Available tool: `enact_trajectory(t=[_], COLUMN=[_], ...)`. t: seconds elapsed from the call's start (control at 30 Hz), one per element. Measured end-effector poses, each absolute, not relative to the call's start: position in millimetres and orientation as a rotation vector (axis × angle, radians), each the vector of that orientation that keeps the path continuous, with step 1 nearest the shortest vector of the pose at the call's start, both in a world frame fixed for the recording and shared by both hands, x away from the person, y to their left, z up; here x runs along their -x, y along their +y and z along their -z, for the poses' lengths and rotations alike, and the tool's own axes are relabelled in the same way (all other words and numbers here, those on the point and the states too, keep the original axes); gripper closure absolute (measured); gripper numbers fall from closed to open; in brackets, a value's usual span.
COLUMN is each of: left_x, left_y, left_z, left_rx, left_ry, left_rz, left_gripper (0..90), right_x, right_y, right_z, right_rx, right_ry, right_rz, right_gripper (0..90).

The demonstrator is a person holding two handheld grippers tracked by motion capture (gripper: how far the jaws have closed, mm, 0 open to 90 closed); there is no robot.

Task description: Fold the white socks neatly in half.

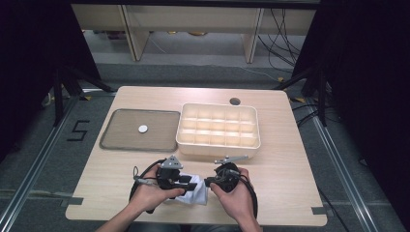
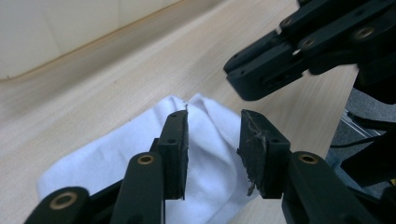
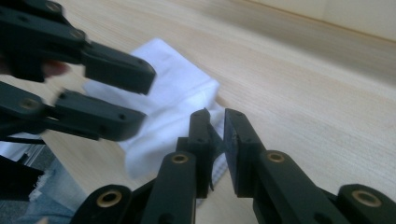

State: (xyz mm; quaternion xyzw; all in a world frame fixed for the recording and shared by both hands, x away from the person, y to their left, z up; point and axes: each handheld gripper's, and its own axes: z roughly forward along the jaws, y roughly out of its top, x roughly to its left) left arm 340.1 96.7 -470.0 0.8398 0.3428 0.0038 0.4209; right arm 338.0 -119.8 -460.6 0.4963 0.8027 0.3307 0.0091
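Grey tray [image 1: 138, 129] with a small white disc [image 1: 142, 128] at far left of table [image 1: 285, 193], touching or just beside the cream divided box [image 1: 218, 129]. Bare wood left of the hands and wide bare wood to the right, up to the table's right edge. White cloth [image 1: 196, 195] lying near the front edge, between the 2 grippers. Left gripper [image 2: 212, 140] over the cloth with jaws parted – cloth seen in the gap, pads not pressing it. Right gripper [image 3: 215, 140] at the cloth's corner, jaws narrowly apart; hard to tell whether fabric sits between them. Much of the cloth hidden under hands and grippers in the high view – its near edge cut off from sight.
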Motion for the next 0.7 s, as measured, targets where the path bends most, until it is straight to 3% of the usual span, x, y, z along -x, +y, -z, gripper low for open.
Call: enact_trajectory(t=[0.3, 0.7], left_x=[-341, -339], left_y=[90, 84], left_z=[484, 495], left_rx=[-2.134, -2.167], left_ry=[0.88, 0.899], left_rz=[0.051, 0.065], left_gripper=[63.6, 65.3], right_x=[-342, -340], right_y=[-107, -109], right_z=[455, 478], right_rx=[-1.513, -1.508], right_ry=[2.522, 2.598], right_rz=[-1.053, -0.998], right_gripper=[80.0, 84.0])
